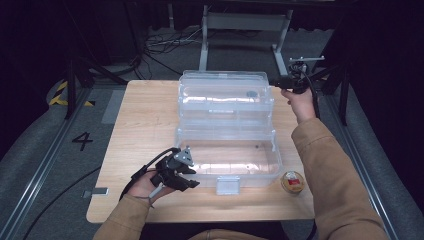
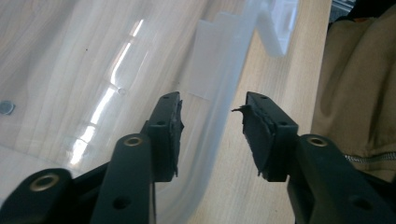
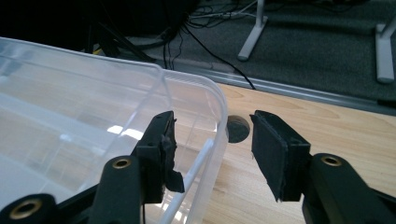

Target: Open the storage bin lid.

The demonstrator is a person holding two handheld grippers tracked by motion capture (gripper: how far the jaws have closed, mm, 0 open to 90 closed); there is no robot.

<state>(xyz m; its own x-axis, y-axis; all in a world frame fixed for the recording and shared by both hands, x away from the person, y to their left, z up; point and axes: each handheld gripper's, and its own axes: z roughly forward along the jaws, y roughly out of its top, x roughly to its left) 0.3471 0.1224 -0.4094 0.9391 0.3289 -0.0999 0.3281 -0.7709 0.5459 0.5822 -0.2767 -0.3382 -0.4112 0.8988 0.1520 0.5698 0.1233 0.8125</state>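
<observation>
A clear plastic box [image 1: 272,165] lies open on the wooden table, its lid [image 1: 225,102] standing up behind the base. At the front left corner my left gripper [image 1: 192,178] is open. In the left gripper view my left gripper [image 2: 212,128] straddles the box's front wall [image 2: 224,116], and neither pad touches it. My right gripper [image 1: 278,82] is up at the lid's far right edge. Seen from its own camera, my right gripper [image 3: 212,140] is open with the lid's rounded rim [image 3: 218,135] between the jaws, pads clear of it.
A small round jar [image 1: 292,182] with a red and yellow top stands by the box's front right corner. The front latch [image 1: 227,185] hangs off the base. A dark disc [image 3: 237,128] lies on the table behind the lid. A metal stand [image 1: 240,22] and cables sit beyond the table.
</observation>
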